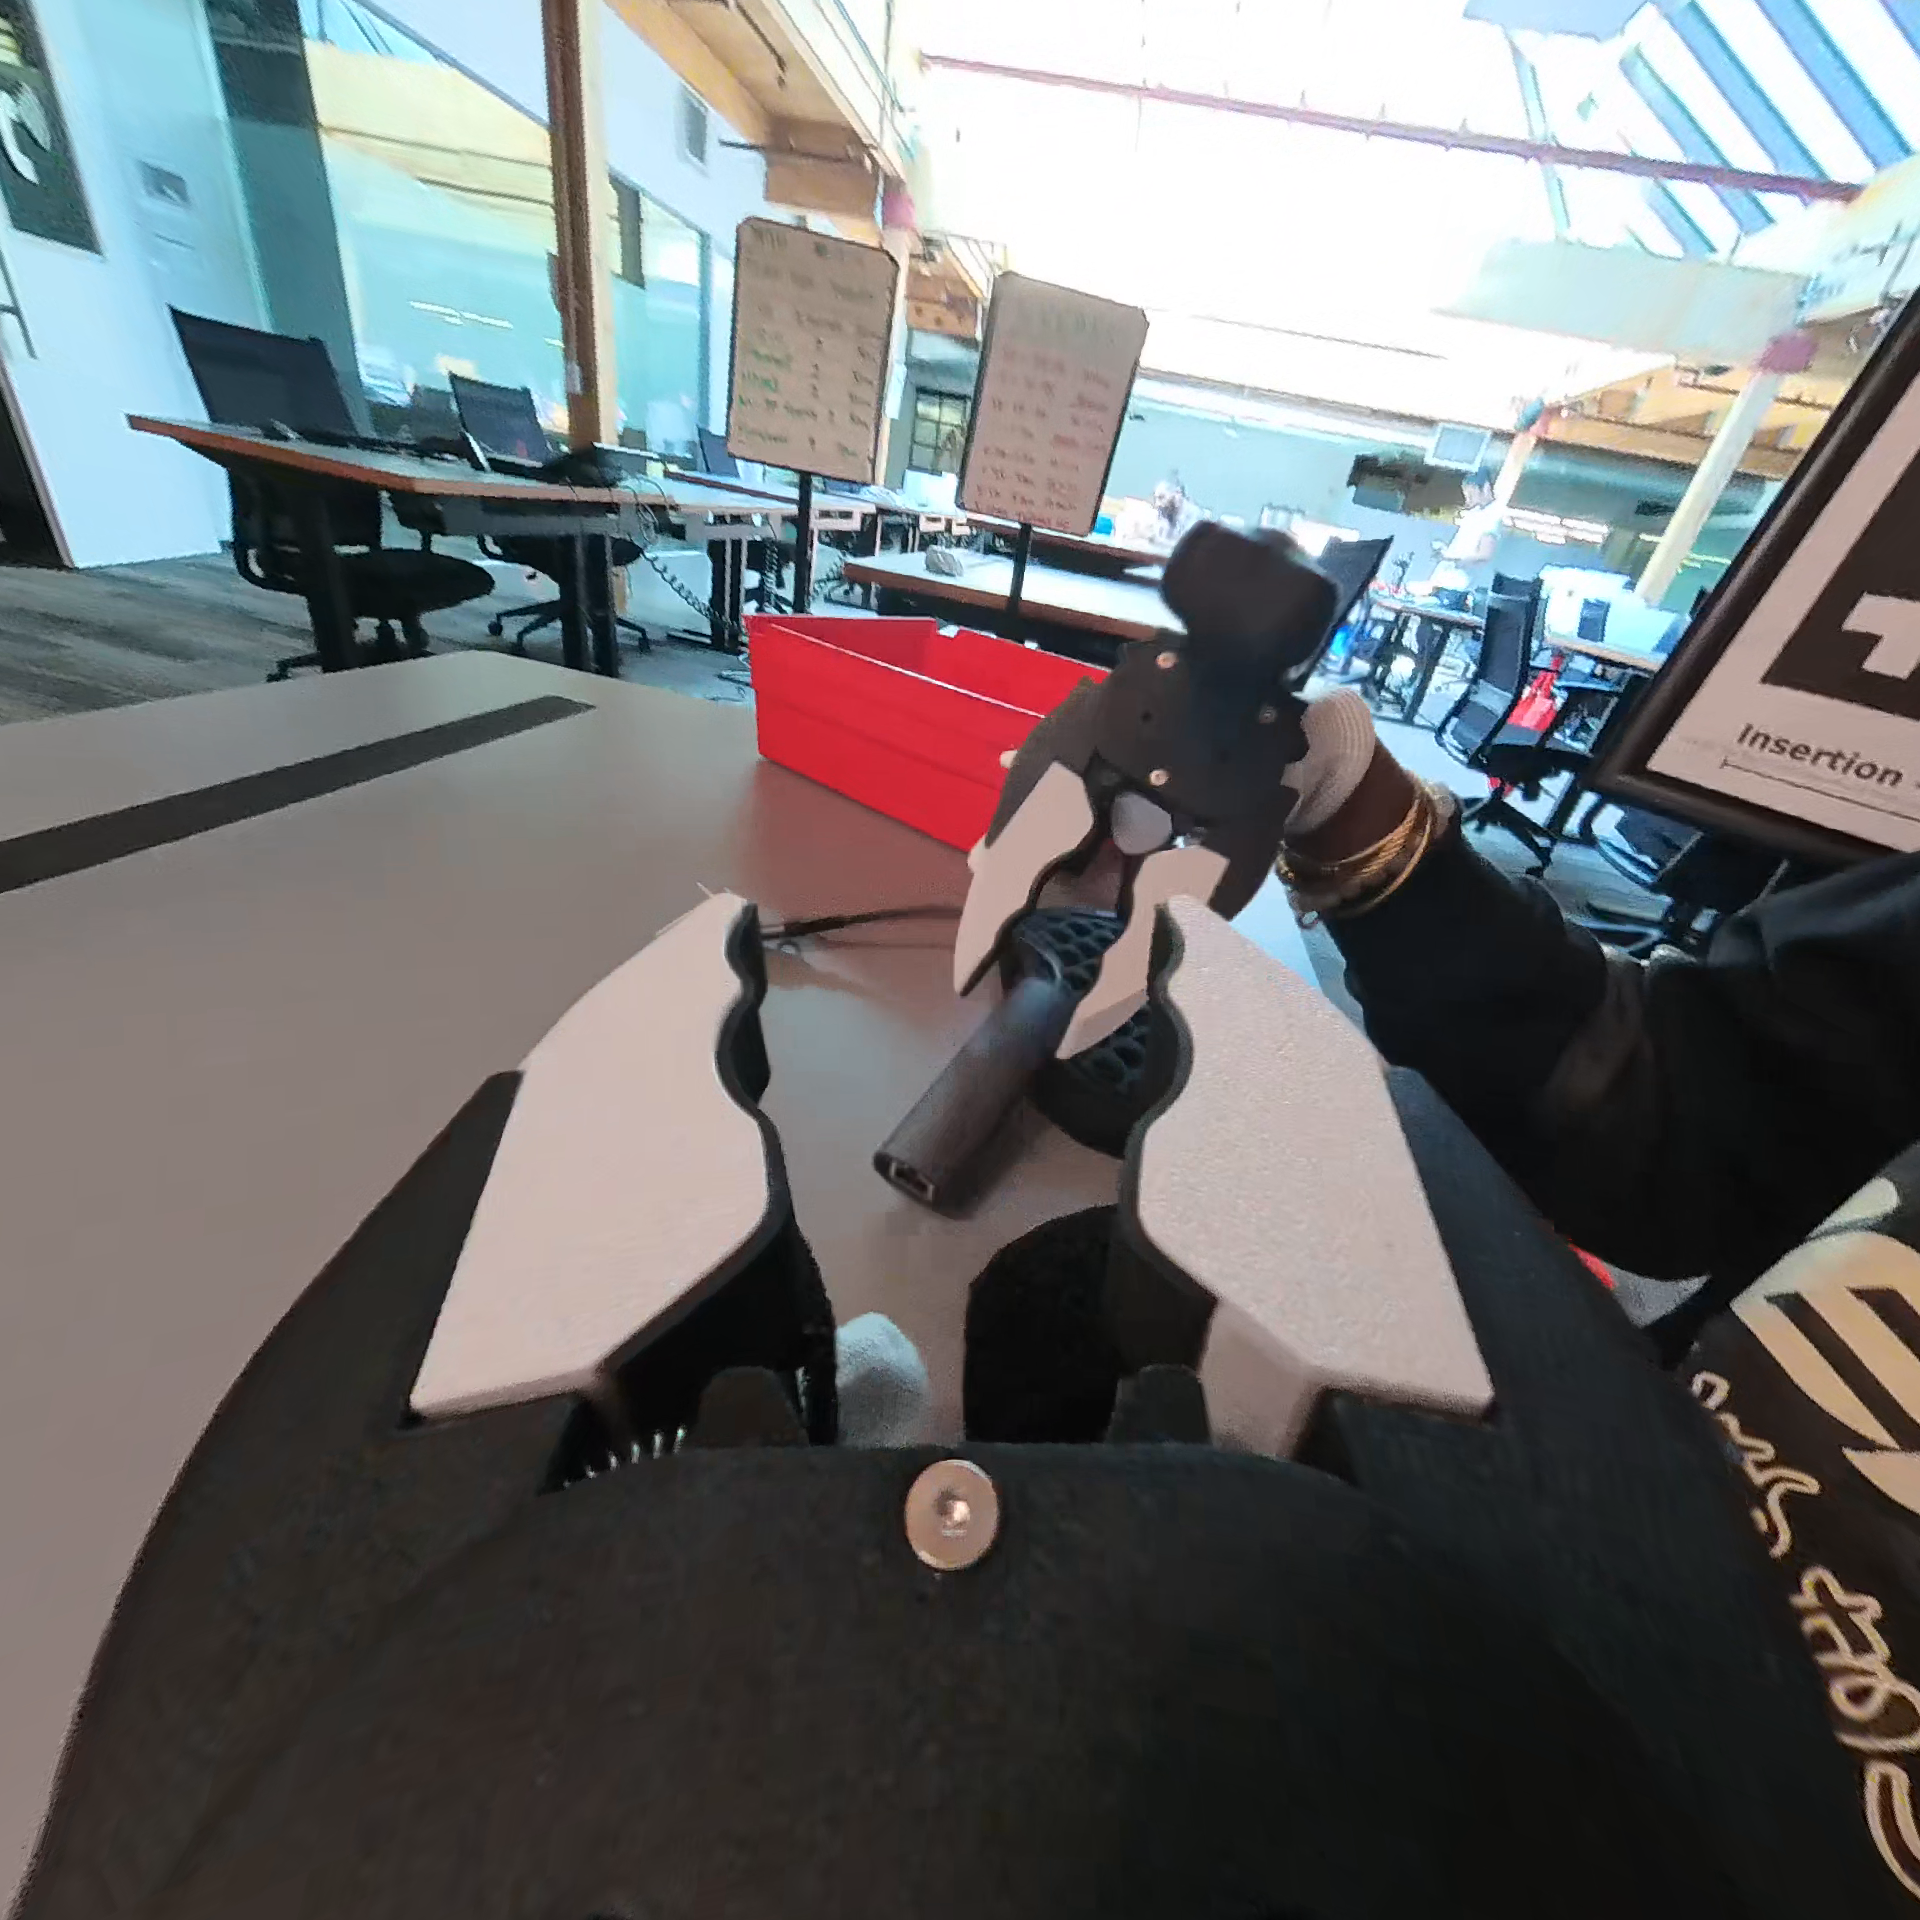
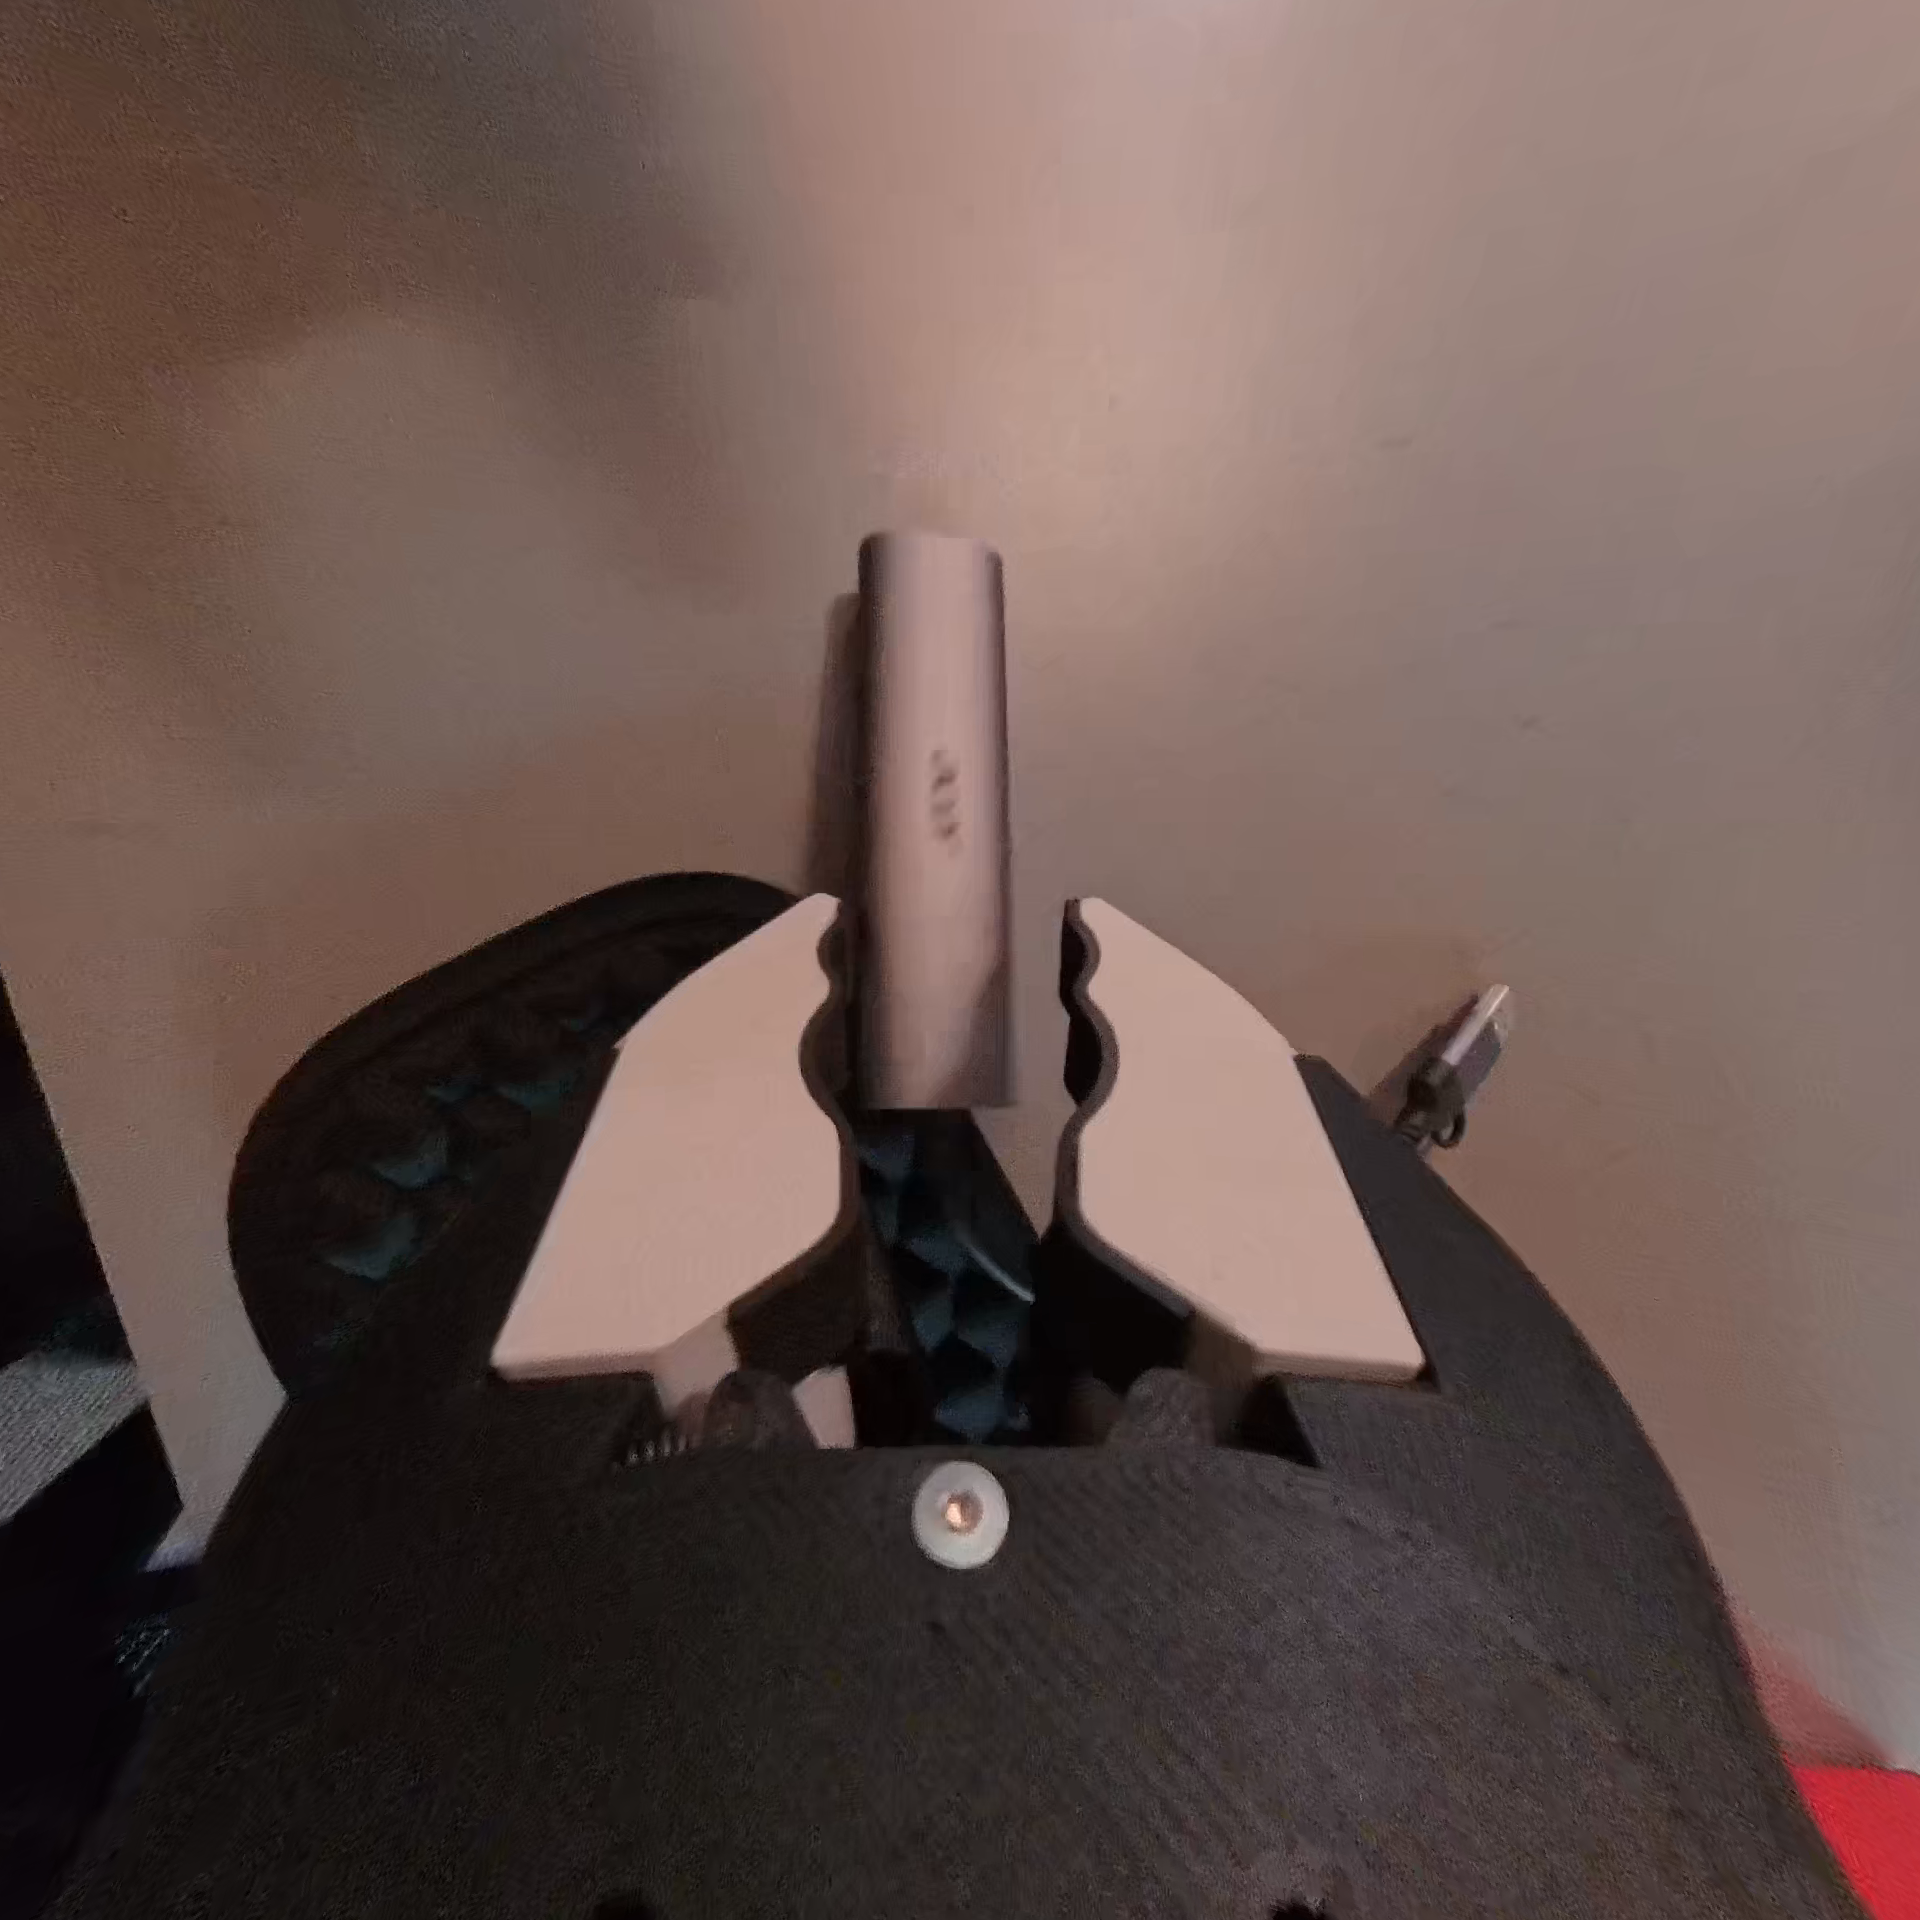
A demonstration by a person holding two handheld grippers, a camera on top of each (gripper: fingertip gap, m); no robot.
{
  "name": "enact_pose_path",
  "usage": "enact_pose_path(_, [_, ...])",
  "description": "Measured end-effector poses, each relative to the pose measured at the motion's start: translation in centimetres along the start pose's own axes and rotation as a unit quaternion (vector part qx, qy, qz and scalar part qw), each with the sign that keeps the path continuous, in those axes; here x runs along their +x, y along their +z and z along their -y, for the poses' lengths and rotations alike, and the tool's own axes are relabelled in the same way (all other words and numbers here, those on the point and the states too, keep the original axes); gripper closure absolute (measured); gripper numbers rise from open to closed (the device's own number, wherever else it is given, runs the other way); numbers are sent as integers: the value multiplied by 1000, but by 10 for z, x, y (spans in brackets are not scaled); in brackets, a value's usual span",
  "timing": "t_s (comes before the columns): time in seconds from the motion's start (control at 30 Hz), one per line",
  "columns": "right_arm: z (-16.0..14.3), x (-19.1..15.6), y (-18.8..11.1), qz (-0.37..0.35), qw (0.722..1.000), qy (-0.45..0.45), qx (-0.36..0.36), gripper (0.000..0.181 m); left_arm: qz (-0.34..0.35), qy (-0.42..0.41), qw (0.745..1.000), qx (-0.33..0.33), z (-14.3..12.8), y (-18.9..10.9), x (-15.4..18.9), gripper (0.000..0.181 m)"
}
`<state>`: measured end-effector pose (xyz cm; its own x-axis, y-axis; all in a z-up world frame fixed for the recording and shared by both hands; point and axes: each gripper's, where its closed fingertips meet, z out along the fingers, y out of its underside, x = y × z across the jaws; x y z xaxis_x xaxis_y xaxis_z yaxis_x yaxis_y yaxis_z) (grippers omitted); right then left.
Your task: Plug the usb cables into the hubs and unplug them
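A dark grey USB hub lies on the table, its open port end facing my left gripper. My left gripper is open and empty, held low just in front of the hub. My right gripper points down over the hub's far end. In the right wrist view my right gripper is open and straddles the hub, with a gap on the right side. A silver USB plug on a black cable lies loose to the right. A thin black cable lies behind the hub.
A black mesh piece sits under the hub's far end; it also shows in the right wrist view. A red bin stands at the table's far edge. A framed sign stands at the right. The grey table stretches left. One gripper's finger ends stand about 15 cm off the other's.
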<state>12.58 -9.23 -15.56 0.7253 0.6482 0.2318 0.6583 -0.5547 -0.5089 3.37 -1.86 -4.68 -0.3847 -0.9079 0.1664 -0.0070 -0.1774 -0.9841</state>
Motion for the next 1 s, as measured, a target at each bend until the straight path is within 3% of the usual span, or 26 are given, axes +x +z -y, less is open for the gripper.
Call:
enact_pose_path(0.17, [44, 19, -46, -69, 981, -12, 179, 113, 41, 28, 999, 8, 2, 0, -9, 102])
enact_pose_path(0.3, [79, 50, -117, -191, 910, 16, 368, 86, 95, 33, 995, 15, 3, -1, -25, 91])
enact_pose_path(0.37, [82, 63, -145, -228, 875, 57, 424, 83, 124, 35, 991, 22, 4, -3, -33, 85])
enact_pose_path(0.5, [54, 109, -182, -317, 793, 229, 467, 94, 175, 42, 983, 27, 6, -6, -47, 82])
enact_pose_path(0.6, [28, 130, -197, -345, 728, 332, 491, 103, 190, 44, 980, 35, 9, -8, -51, 80])
enact_pose_path(0.73, [2, 144, -202, -349, 679, 432, 481, 100, 214, 32, 974, 61, 16, -13, -58, 74])
enact_pose_path(0.8, [4, 144, -205, -332, 671, 442, 494, 80, 225, 20, 971, 77, 21, -17, -62, 69])
enact_pose_path(0.87, [21, 134, -210, -281, 683, 410, 535, 36, 231, 5, 969, 89, 24, -20, -65, 60])
enact_pose_path(0.93, [31, 126, -212, -249, 696, 396, 544, 36, 233, -3, 968, 97, 26, -22, -66, 56])
enact_pose_path(1.0, [30, 125, -209, -274, 714, 387, 515, 36, 225, -2, 969, 100, 27, -22, -65, 56])
